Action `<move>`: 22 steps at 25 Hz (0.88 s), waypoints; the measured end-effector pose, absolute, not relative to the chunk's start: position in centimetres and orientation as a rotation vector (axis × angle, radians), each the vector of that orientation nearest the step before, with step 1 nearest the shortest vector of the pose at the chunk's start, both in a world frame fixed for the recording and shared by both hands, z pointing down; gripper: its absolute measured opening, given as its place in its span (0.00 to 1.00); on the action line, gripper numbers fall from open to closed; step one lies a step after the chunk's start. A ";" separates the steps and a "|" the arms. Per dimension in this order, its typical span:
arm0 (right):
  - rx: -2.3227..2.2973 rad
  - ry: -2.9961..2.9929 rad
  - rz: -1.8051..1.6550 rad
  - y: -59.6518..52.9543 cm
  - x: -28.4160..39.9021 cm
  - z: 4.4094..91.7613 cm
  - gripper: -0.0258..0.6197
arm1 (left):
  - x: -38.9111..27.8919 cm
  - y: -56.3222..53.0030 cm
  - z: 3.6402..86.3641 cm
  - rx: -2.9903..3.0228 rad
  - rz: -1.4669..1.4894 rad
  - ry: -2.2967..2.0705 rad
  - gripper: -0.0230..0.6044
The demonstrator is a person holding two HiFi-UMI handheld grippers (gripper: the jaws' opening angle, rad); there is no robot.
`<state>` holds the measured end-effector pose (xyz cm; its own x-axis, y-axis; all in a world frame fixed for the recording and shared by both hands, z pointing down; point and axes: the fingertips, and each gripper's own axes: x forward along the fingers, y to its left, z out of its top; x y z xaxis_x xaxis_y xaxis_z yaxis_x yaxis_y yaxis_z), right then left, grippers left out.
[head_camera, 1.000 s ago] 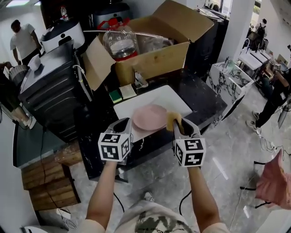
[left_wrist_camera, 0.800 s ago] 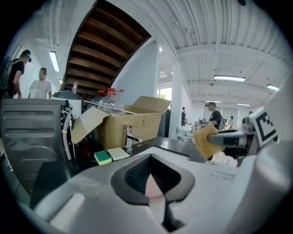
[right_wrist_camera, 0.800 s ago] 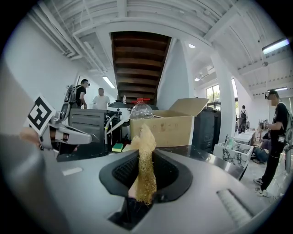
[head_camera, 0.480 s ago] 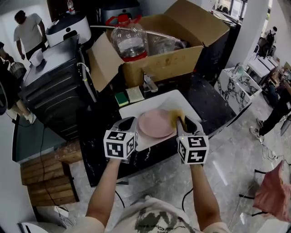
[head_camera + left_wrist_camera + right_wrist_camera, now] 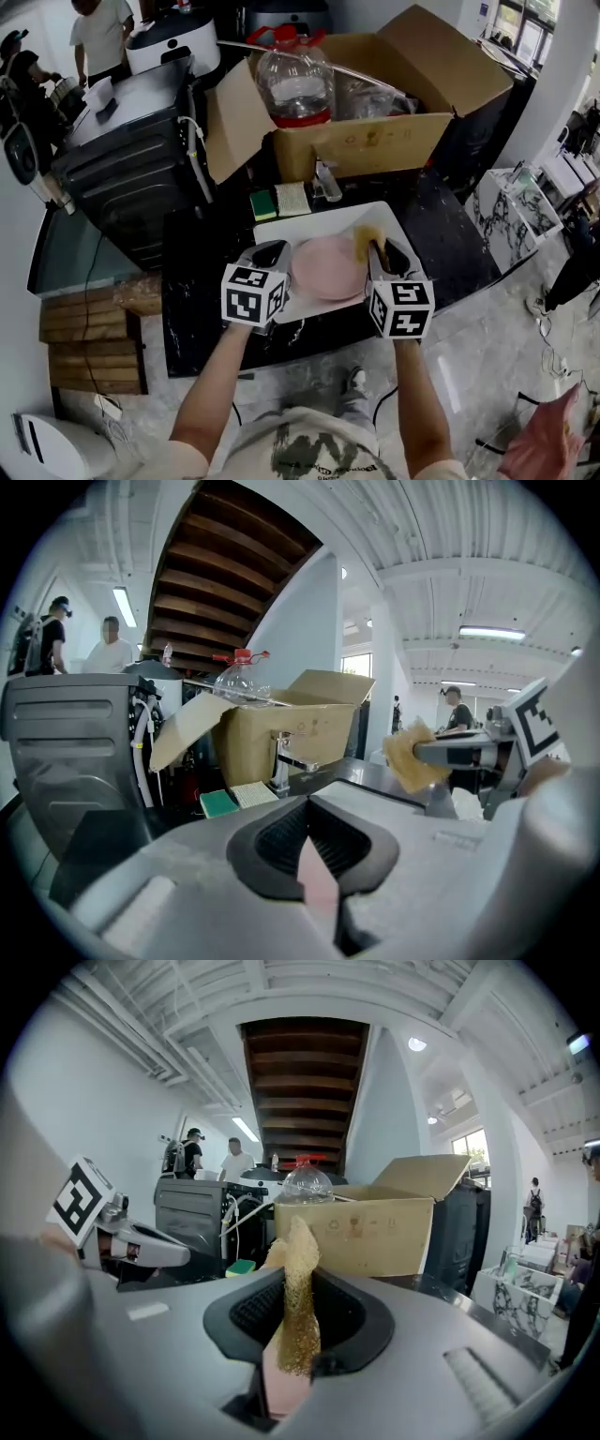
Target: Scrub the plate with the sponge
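Observation:
A pink plate (image 5: 326, 267) hangs over the white sink basin (image 5: 281, 228). My left gripper (image 5: 279, 253) is shut on its left rim, and the pink edge shows between the jaws in the left gripper view (image 5: 315, 878). My right gripper (image 5: 376, 247) is shut on a yellow sponge (image 5: 365, 237) at the plate's right rim. In the right gripper view the sponge (image 5: 299, 1283) stands upright between the jaws, with the plate (image 5: 280, 1384) just below it. From the left gripper view the sponge (image 5: 409, 755) pokes out of the right gripper (image 5: 459, 752).
A green sponge (image 5: 263, 204) and a pale pad (image 5: 292, 198) lie behind the basin beside a faucet (image 5: 326, 182). Behind them stand an open cardboard box (image 5: 375, 131) and a big water bottle (image 5: 298, 82). A black cabinet (image 5: 131, 178) stands to the left. People stand far left.
The head view has shifted, so everything sits lower and more to the right. Both grippers keep their hold; the sponge stays at the plate's right rim.

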<state>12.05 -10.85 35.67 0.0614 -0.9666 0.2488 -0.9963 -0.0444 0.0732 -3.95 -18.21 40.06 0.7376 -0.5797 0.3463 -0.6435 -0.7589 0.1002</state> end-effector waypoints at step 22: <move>1.647 -2.428 0.185 -23.8 18.3 36.0 0.15 | 0.2 -23.8 40.2 2.446 0.414 -1.506 0.04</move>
